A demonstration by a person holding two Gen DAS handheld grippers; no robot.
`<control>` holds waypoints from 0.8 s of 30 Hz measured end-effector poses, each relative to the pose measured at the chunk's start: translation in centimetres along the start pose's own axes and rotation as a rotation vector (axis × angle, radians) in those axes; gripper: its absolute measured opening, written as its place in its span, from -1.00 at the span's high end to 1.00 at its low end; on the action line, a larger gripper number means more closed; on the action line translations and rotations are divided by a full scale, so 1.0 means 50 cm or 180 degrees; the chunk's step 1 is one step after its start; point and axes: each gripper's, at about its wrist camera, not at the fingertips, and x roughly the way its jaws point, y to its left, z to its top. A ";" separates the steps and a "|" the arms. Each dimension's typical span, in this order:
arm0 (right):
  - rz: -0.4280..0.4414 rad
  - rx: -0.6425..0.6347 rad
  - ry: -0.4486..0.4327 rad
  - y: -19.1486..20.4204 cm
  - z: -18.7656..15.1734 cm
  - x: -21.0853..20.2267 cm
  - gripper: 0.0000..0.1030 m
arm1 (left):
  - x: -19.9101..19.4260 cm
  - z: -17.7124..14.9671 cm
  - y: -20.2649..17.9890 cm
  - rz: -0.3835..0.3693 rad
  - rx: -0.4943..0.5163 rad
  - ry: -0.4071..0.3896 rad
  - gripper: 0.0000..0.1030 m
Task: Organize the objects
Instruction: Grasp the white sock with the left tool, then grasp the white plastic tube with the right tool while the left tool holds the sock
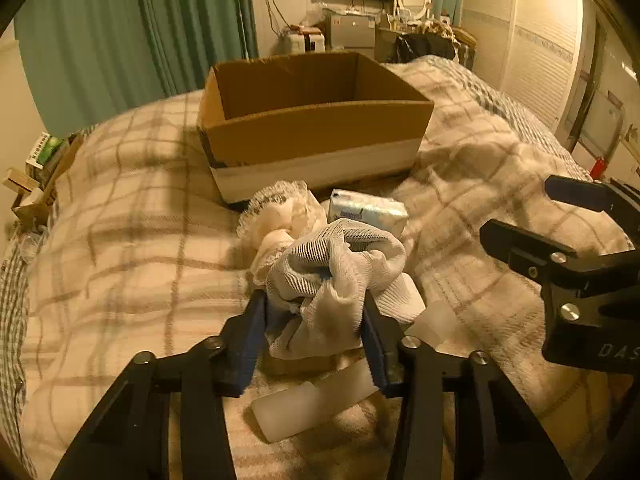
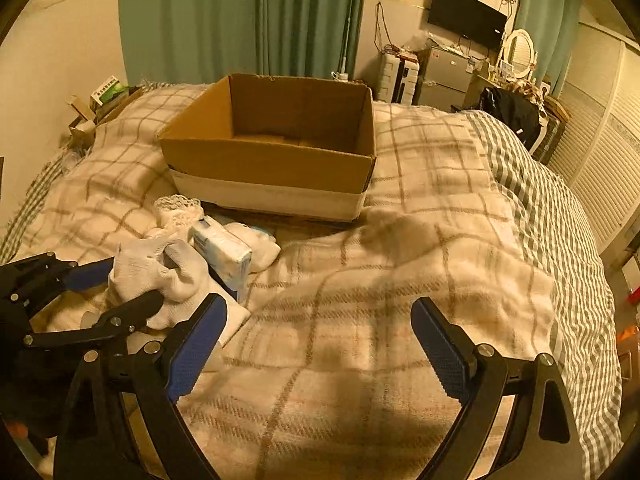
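Observation:
My left gripper (image 1: 316, 312) is shut on a white mesh cloth (image 1: 340, 272), bunched between its blue pads just above the bed; it also shows in the right wrist view (image 2: 152, 268). Behind the cloth lie a pale blue tissue pack (image 1: 366, 210) (image 2: 224, 252) and a lacy white fabric (image 1: 280, 208). A white translucent tube (image 1: 312, 404) lies under the left gripper. An open cardboard box (image 1: 316, 132) (image 2: 272, 160) sits on the bed beyond. My right gripper (image 2: 320, 336) is open and empty over the blanket, to the right of the pile.
The bed has a cream plaid blanket (image 2: 400, 240) and a grey checked sheet (image 2: 560, 208) on the right. Teal curtains (image 1: 132, 32) hang behind. Small boxes (image 1: 40, 160) sit by the bed's left edge. A dresser, mirror and TV (image 2: 466, 14) stand at the far wall.

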 end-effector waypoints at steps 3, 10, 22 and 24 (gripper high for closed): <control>0.0045 -0.0032 -0.0080 0.009 0.000 -0.013 -0.81 | -0.029 -0.002 0.005 0.0126 -0.0020 -0.0120 0.20; 0.0248 -0.0254 -0.0136 0.050 -0.001 -0.027 -0.81 | -0.116 0.002 0.071 0.0358 -0.0251 -0.0342 0.20; 0.0626 -0.1209 0.0508 0.212 -0.039 0.096 -0.70 | -0.146 -0.025 0.153 0.0665 -0.0543 -0.0367 0.20; 0.0652 -0.1279 0.0583 0.223 -0.044 0.111 -0.66 | -0.150 -0.029 0.157 0.0696 -0.0532 -0.0382 0.20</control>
